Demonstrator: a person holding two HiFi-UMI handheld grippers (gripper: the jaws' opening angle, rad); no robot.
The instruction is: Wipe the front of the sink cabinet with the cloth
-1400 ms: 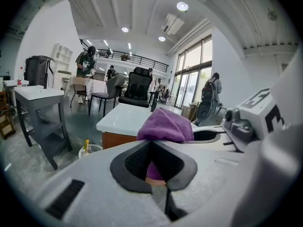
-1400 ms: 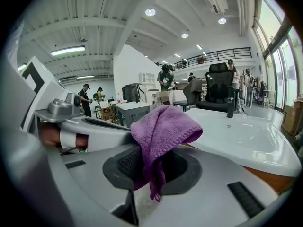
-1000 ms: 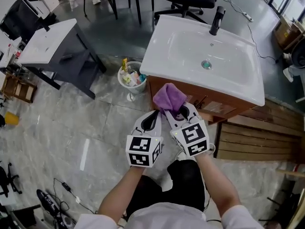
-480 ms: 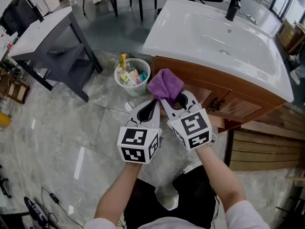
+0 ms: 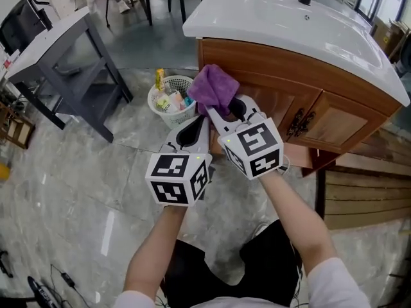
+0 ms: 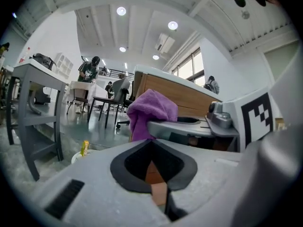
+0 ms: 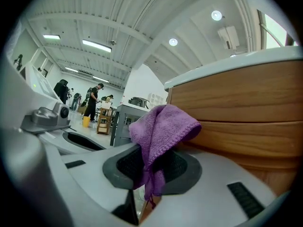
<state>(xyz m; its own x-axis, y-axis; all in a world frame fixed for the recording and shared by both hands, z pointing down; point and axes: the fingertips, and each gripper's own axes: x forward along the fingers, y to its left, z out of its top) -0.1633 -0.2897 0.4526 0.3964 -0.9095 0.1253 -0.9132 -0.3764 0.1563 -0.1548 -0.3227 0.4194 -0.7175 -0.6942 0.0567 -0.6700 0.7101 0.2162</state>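
I am pinching the purple cloth (image 5: 217, 87) in my right claw (image 5: 223, 111), jaws pressing together on its lower folds; the cloth is bunching at 12 o'clock of the claw, at the left end of the sink cabinet (image 5: 282, 76) front. My left claw (image 5: 192, 132) is hovering at 8 o'clock, jaws pressed together on nothing, a waste basket (image 5: 166, 116) sitting at 9 o'clock of the cloth

Purple cloth (image 5: 215, 88); brown wood-grain cabinet (image 5: 276, 66) w/ white sink (image 5: 282, 24); grey marbled floor (image 5: 77, 172).
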